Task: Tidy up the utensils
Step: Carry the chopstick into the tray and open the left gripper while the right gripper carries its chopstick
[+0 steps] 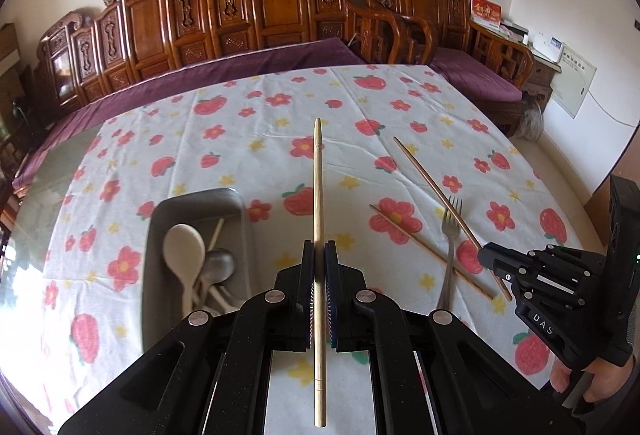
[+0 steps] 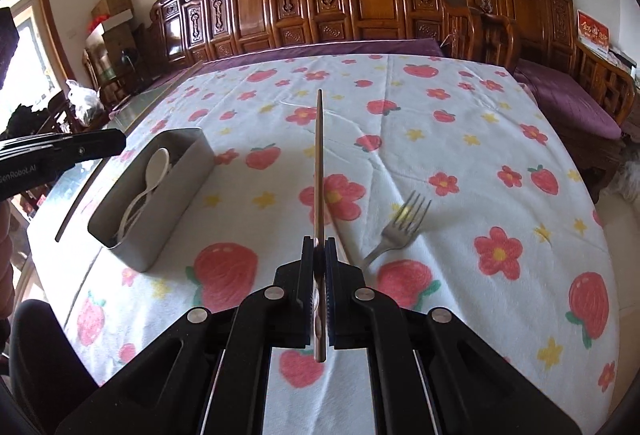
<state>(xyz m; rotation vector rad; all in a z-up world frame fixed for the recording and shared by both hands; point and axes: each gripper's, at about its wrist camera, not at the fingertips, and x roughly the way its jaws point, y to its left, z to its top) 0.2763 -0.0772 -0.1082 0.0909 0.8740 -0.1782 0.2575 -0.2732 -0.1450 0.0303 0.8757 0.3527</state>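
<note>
My left gripper (image 1: 319, 255) is shut on a pale wooden chopstick (image 1: 318, 187) that points forward above the table. My right gripper (image 2: 319, 251) is shut on a darker brown chopstick (image 2: 319, 163); in the left wrist view it (image 1: 486, 255) holds that chopstick (image 1: 436, 187) slanted over the cloth. Another brown chopstick (image 1: 424, 247) and a metal fork (image 1: 451, 235) lie on the table; the fork (image 2: 396, 231) is right of my right gripper. A grey metal bin (image 1: 236, 219) at the left holds a cream spoon (image 1: 184, 247) and a metal spoon (image 1: 218, 265); it also shows in the right wrist view (image 2: 172, 211).
A white tablecloth with red flowers and strawberries (image 1: 260, 123) covers the table. Carved wooden benches with purple cushions (image 1: 280, 7) stand behind the far edge. The left gripper's body (image 2: 60, 151) shows at the left of the right wrist view.
</note>
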